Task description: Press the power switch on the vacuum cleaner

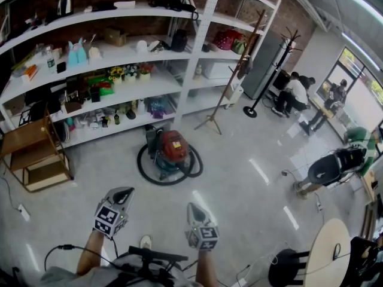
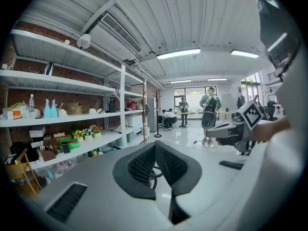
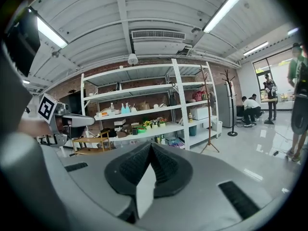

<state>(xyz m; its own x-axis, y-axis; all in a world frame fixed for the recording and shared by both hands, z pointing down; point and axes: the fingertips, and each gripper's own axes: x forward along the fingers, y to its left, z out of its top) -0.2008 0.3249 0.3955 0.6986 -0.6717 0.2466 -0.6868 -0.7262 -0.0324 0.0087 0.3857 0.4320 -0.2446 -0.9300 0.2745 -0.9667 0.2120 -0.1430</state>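
- Left hand-held gripper (image 1: 123, 194): held low in the head view, close to the person's body. Its own view shows the jaws clenched tip to tip with nothing between them.
- Right hand-held gripper (image 1: 194, 209): near the left one but not touching it, also clenched and empty. Both point toward the vacuum cleaner and are well apart from it.
- Vacuum cleaner (image 1: 172, 150): a red-bodied canister standing upright on the pale glossy floor (image 1: 239, 184), ahead of the person and near the middle of the head view. Its power switch is too small to make out.
- Hose (image 1: 143, 173): black, lying in a loop around the canister's base.
- Shelving (image 1: 149, 79): white and open, just behind the vacuum cleaner, loaded with bottles, boxes and small potted flowers.
- Wooden rack (image 1: 36, 154): to the left of the vacuum cleaner, against the shelving.
- Wooden coat stand (image 1: 230, 82): on a tripod foot and tilted, to the right of the vacuum cleaner.
- People (image 1: 293, 94): in the far right background, near the windows.
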